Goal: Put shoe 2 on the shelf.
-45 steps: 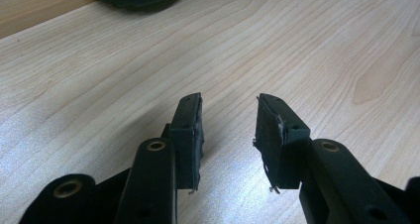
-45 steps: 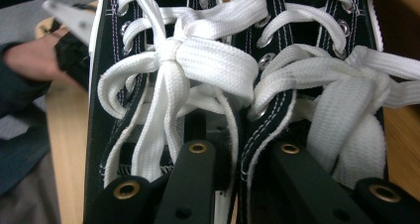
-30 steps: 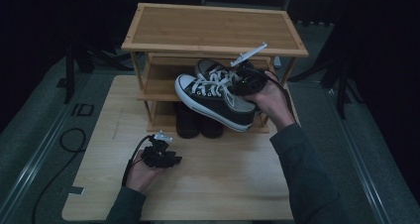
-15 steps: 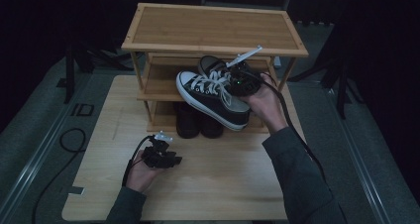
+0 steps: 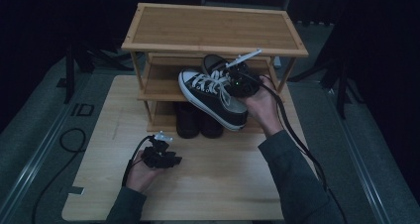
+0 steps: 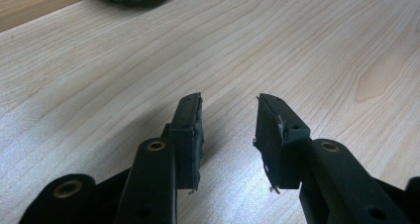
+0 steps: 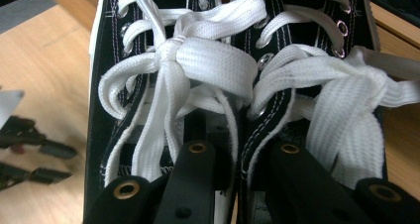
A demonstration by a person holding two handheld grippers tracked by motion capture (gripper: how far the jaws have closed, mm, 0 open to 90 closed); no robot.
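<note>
A pair of black canvas sneakers (image 5: 213, 92) with white laces hangs in front of the middle shelf of a bamboo shoe rack (image 5: 213, 28). My right gripper (image 5: 233, 83) is shut on them from the heel side. In the right gripper view the two sneakers (image 7: 173, 60) lie side by side, and my right gripper (image 7: 237, 149) reaches into their openings with the inner walls pinched between its jaws. My left gripper (image 5: 166, 159) rests low on the wooden table (image 5: 223, 184) at the front left. In its own view the left gripper (image 6: 228, 120) stands open with only bare wood between the pads.
A dark pair of shoes (image 5: 198, 120) stands on the rack's bottom shelf, below the held sneakers. The rack's top board is bare. Cables trail from both grippers over the table. Dark floor surrounds the table edges.
The right hand with the sneakers has shifted slightly toward the rack. The left hand and its gripper have stayed where they were.
</note>
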